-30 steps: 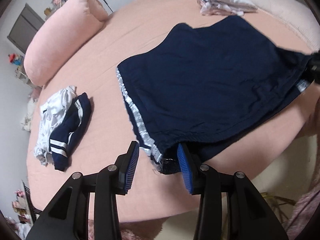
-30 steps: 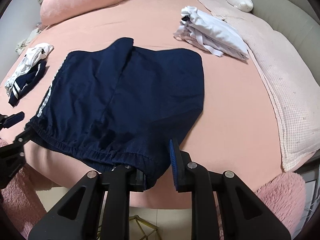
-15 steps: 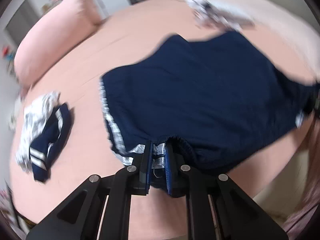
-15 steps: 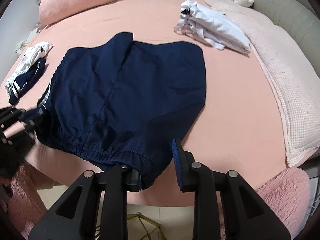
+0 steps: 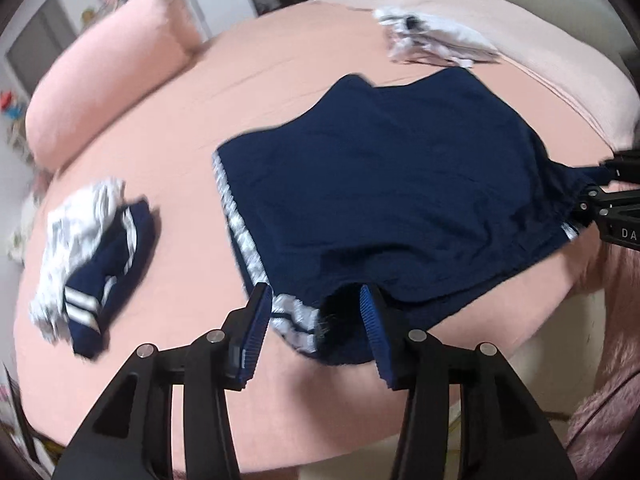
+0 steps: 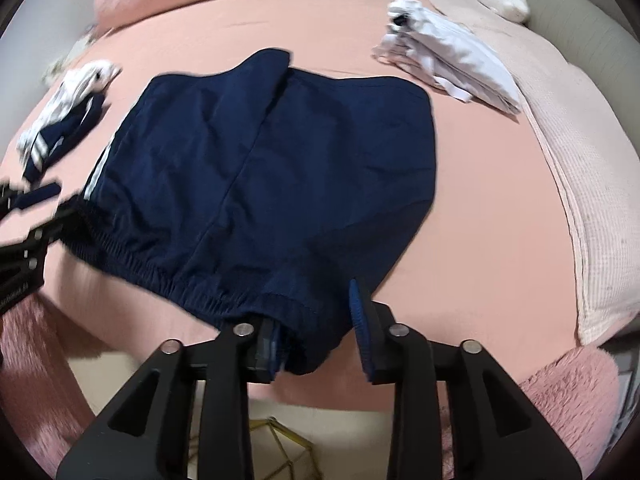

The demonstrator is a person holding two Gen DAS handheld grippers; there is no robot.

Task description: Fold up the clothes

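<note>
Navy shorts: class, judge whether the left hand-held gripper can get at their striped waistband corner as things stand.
Probably yes. The left hand-held gripper is open, with the striped corner of the navy shorts lying between its fingers on the bed; nothing covers it.

Motion blur smears the crumpled white-and-navy garment (image 5: 90,256); its kind is unreadable.

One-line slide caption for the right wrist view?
Right hand-held gripper open around the waistband corner of navy shorts spread on a pink bed.
</note>
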